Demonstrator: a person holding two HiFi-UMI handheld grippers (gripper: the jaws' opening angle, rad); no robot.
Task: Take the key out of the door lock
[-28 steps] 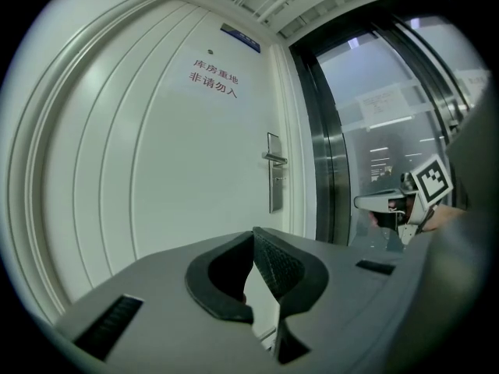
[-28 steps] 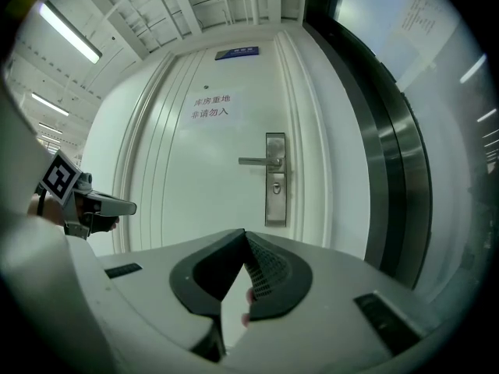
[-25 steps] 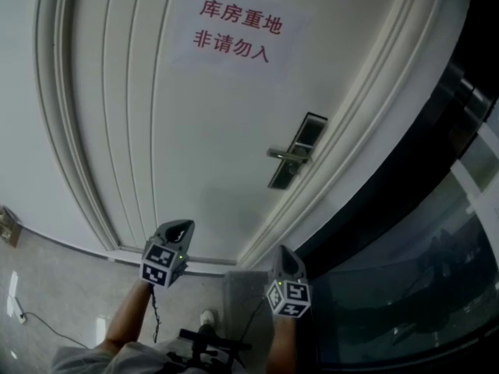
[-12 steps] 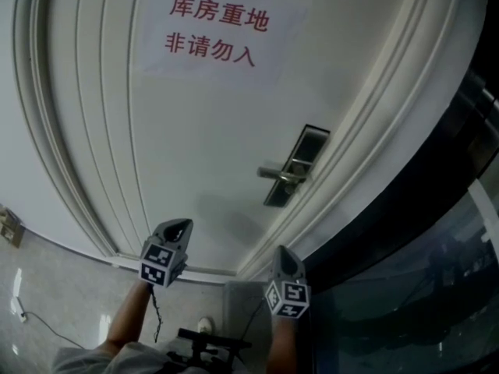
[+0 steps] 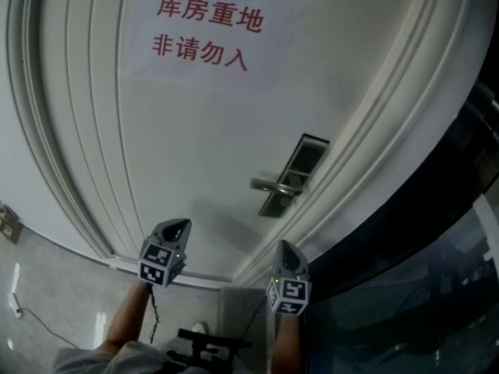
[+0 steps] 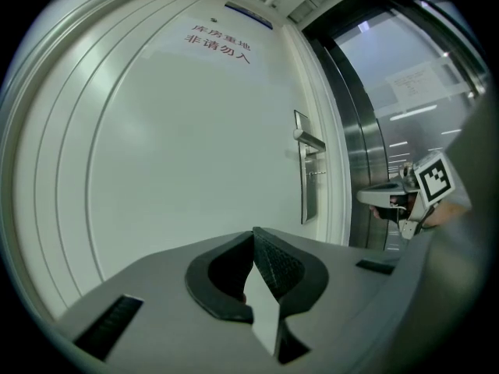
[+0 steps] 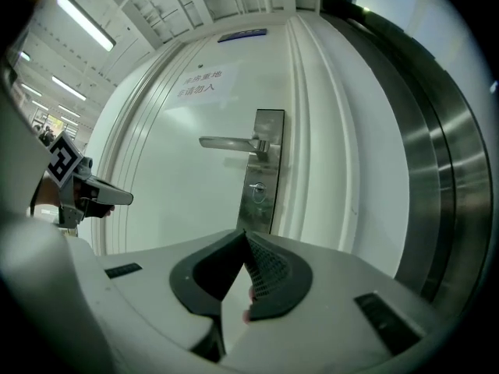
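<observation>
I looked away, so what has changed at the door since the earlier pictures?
The head view has closed in on the door: sign and handle slid left, the handle also lower. Nothing taken hold of. Left gripper and right gripper stay low, jaws shut, empty.

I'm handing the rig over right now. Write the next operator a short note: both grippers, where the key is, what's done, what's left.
Left gripper: fingers shut, empty, held low in front of the door, not touching it.
Right gripper: fingers shut, empty, also low, on the lock side.
Key: in the lock plate, just below the handle.
Done: nothing yet; the key is untouched.
Left: raise a gripper to the key, probably the right one since it is nearer, open the fingers, close on the key and draw it straight out.
</observation>
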